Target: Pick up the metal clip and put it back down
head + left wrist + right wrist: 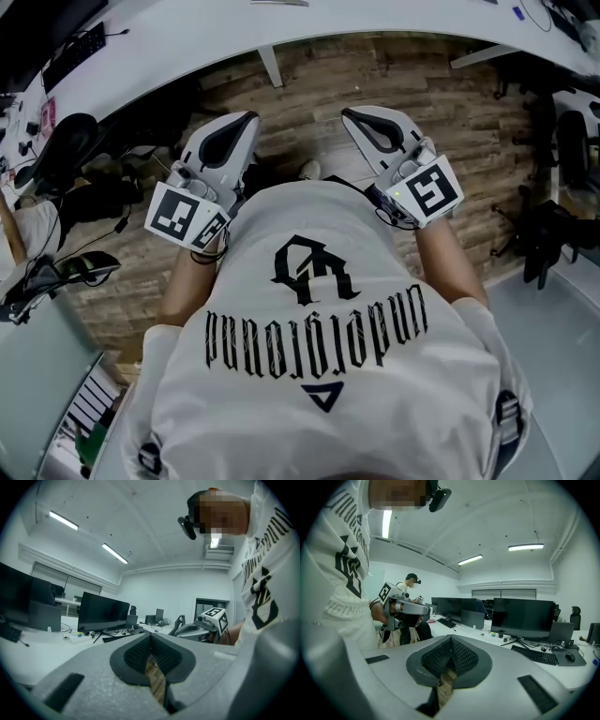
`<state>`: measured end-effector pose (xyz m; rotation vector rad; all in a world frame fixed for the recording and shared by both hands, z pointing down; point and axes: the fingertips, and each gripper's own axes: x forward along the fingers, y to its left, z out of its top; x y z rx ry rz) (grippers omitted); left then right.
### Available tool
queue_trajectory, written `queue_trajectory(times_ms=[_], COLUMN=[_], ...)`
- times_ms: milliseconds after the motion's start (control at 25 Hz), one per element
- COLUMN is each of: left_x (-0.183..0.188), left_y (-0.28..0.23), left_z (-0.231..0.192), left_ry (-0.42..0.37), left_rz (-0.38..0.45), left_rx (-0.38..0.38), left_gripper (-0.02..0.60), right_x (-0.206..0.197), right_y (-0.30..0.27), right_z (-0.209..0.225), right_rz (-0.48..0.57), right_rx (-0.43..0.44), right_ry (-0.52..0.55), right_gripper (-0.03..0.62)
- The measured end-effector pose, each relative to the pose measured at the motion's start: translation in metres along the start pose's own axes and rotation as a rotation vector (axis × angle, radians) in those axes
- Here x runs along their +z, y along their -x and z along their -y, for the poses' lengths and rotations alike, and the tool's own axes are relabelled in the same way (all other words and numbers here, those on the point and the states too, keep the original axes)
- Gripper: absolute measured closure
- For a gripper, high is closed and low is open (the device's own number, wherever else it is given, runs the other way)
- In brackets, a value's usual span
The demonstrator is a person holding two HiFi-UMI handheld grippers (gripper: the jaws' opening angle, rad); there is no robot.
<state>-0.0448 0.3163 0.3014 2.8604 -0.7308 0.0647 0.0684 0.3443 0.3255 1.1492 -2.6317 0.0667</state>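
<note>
No metal clip shows in any view. The person in a white printed T-shirt [319, 347] holds both grippers close to the chest, pointing away from the body over the wooden floor. My left gripper [249, 118] is shut, its dark ribbed pads [161, 656] meeting at the tip with nothing between them. My right gripper [348, 113] is likewise shut and empty, its pads [461, 657] closed together. Each gripper view looks up across the office and catches the other gripper: the right gripper [180, 619] in the left one, the left gripper [427, 612] in the right one.
A curved white desk [309, 23] runs along the far side, carrying monitors [520, 616] and keyboards [539, 654]. Dark office chairs [66, 141] and cables stand at the left, black equipment [548, 234] at the right. Another person [411, 581] sits behind the left gripper.
</note>
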Motion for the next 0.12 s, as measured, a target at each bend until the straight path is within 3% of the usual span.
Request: queue_trajectory(times_ms=[120], left_x=[-0.0017], left_y=[-0.0010], left_z=[-0.0014], left_ry=[0.008], left_rz=[0.000], left_rx=[0.002], left_gripper=[0.569], right_x=[0.0010], right_y=[-0.0030], right_z=[0.0005], right_rz=[0.005], right_rx=[0.006], right_ry=[0.002], right_gripper=[0.579])
